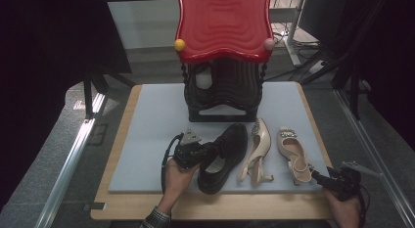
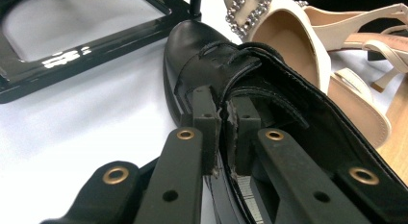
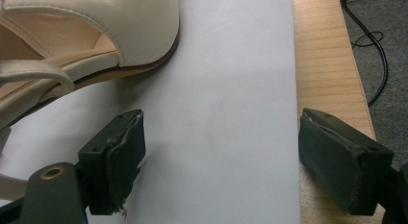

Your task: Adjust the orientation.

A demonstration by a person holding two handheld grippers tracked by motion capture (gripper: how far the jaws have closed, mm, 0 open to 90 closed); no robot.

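Near the front edge of the grey mat (image 1: 147,140), the left gripper (image 2: 223,123) pinches the black leather lace-up shoe's (image 1: 222,157) collar, apparently ready to lift it toward the black, red-topped rack (image 1: 222,98), while the right gripper (image 3: 221,161) gapes wide and empty near the cream slingback heel (image 3: 91,31).

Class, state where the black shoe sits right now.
High view: the black shoe lies centre-front on the grey mat, left of the beige heels, its edge pinched by the left tongs.
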